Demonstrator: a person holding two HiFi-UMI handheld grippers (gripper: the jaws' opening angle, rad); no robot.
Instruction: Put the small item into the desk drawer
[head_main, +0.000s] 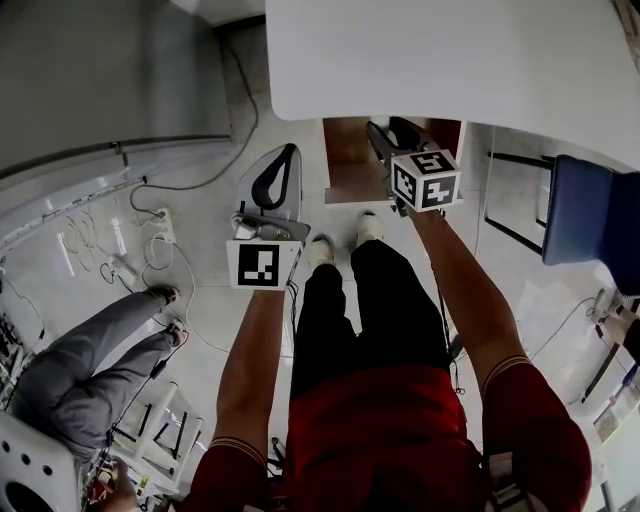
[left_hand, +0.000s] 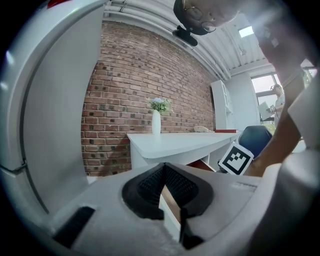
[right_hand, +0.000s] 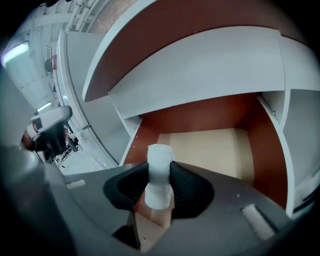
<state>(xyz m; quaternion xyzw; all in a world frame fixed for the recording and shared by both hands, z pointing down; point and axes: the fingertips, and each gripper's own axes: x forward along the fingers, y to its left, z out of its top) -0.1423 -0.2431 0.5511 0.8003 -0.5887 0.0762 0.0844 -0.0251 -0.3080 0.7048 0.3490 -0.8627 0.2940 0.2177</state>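
The small item (right_hand: 159, 159) is a white, roll-shaped piece, standing up between the pads of my right gripper (right_hand: 159, 172), which is shut on it. Just beyond its jaws lies the open desk drawer (right_hand: 215, 150), with red-brown walls and a pale bottom. In the head view the drawer (head_main: 350, 160) sticks out from under the white desk (head_main: 450, 60), and my right gripper (head_main: 386, 137) hangs over its front right part. My left gripper (head_main: 281, 172) is left of the drawer over the floor. Its jaws (left_hand: 163, 175) meet at the tips with nothing between them.
A seated person in grey trousers (head_main: 90, 360) is at the left, with cables and a power strip (head_main: 150, 215) on the floor nearby. A blue chair (head_main: 590, 220) stands at the right. A white vase (left_hand: 156, 122) stands on the desk by the brick wall.
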